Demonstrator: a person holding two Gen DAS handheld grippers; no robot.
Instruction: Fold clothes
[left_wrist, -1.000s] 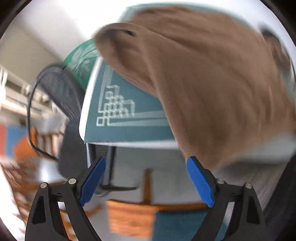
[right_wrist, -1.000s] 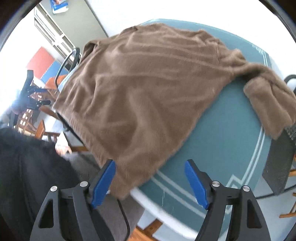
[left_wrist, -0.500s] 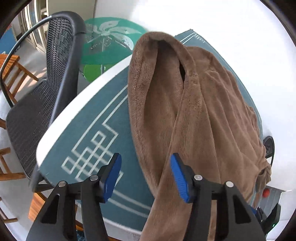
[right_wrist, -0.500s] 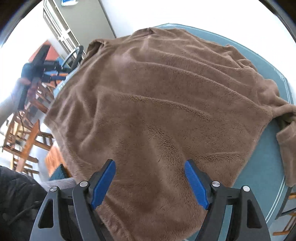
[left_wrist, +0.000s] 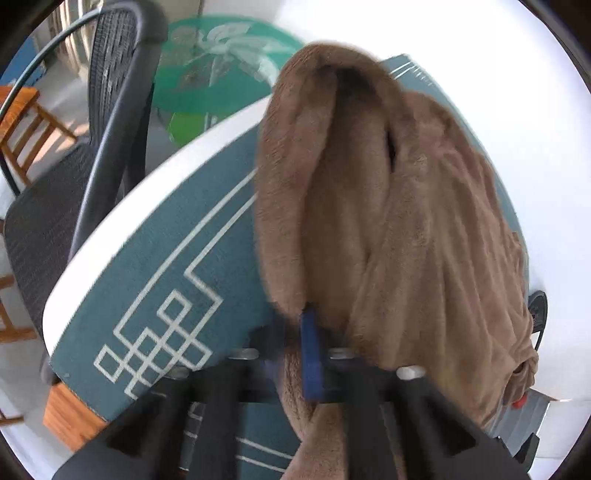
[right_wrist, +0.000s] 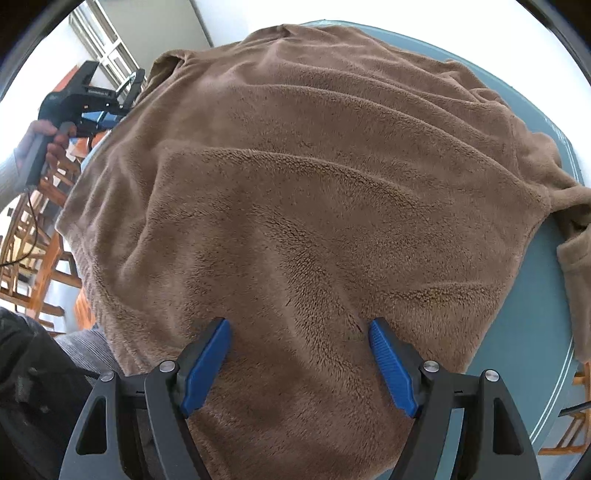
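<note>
Fleece sweater (right_wrist: 314, 192), brown and thick, is lying spread across the round teal counter (right_wrist: 524, 314), with its near hem hanging off the edge toward the person and one sleeve (right_wrist: 576, 258) trailing away to the right gripper's right. The left gripper (left_wrist: 310, 354) is pinching a fold of the sweater's edge (left_wrist: 288, 229) between its blue pads, closed tight on the cloth, though the view there is blurred with motion. The right gripper (right_wrist: 299, 362) is hovering just over the sweater's body with its jaws spread wide, holding nothing.

Several things could be going wrong from here, as a judgement. The fleece is bulky, so the left gripper may be catching both layers rather than one, which would drag the whole garment instead of turning a clean fold. With so much cloth already overhanging the counter's near edge, a pull toward the person could be sliding the sweater off. The black mesh chair (left_wrist: 96, 155) is standing close to the left gripper's left, where a wide swing could snag it.
</note>
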